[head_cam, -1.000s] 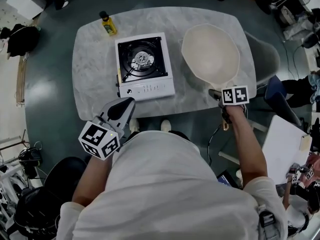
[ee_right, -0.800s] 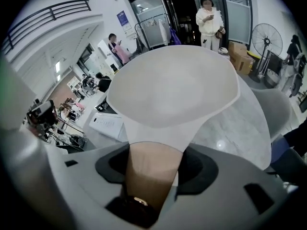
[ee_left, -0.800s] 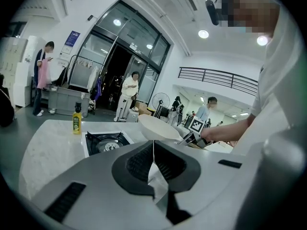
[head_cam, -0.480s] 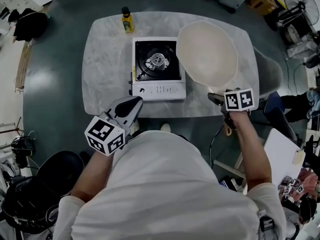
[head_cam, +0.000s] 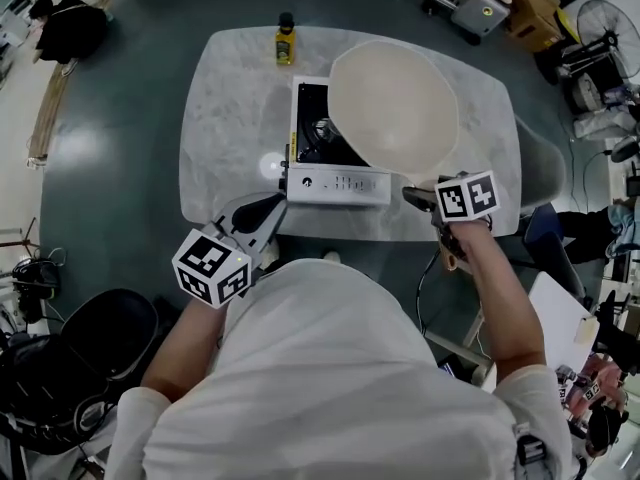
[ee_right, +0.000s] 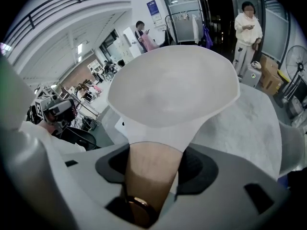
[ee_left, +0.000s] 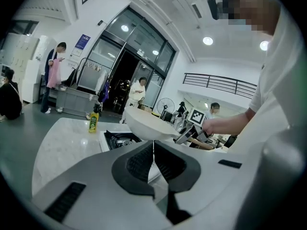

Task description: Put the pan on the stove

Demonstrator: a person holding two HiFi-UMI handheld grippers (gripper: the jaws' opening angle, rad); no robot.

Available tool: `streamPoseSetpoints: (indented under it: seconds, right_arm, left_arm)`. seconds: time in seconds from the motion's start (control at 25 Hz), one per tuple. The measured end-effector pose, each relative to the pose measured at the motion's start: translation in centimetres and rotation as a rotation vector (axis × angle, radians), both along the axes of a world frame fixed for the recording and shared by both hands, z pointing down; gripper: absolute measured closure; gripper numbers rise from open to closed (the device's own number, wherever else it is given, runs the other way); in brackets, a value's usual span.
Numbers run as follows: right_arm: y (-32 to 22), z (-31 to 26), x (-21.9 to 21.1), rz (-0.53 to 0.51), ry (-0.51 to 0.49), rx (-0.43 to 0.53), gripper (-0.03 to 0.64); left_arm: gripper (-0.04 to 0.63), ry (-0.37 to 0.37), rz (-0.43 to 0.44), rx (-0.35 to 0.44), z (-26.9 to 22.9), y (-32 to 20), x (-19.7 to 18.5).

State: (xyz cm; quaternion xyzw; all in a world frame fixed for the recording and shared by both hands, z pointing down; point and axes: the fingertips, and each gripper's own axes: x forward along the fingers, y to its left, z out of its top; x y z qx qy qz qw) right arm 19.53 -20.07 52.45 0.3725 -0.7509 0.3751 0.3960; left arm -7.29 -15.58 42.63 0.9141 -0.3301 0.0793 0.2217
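Note:
The cream pan hangs in the air, its bowl covering the right part of the white gas stove on the marble table. My right gripper is shut on the pan's wooden handle, the pads pressing both sides; the bowl fills the right gripper view. The black burner shows to the left of the pan's rim. My left gripper waits at the table's front edge, shut and empty. From there the pan is seen above the stove.
A yellow bottle stands at the table's far edge, behind the stove. A grey chair sits to the right of the table. Several people stand in the background of both gripper views. Clutter and cables lie on the floor around.
My right gripper has carried the pan leftward, from beside the stove to over its right part. The left gripper has stayed at the front edge.

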Motion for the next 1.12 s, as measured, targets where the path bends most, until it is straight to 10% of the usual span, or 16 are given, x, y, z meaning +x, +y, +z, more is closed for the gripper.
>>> streamPoseSetpoints:
  seconds: [1.12]
  right_arm:
    - [-2.4,3.6,-8.6,-0.073,0.087,-0.043,0.36]
  left_arm:
    - [0.577,0.009,0.024,-0.013,0.5,0.2,-6.1]
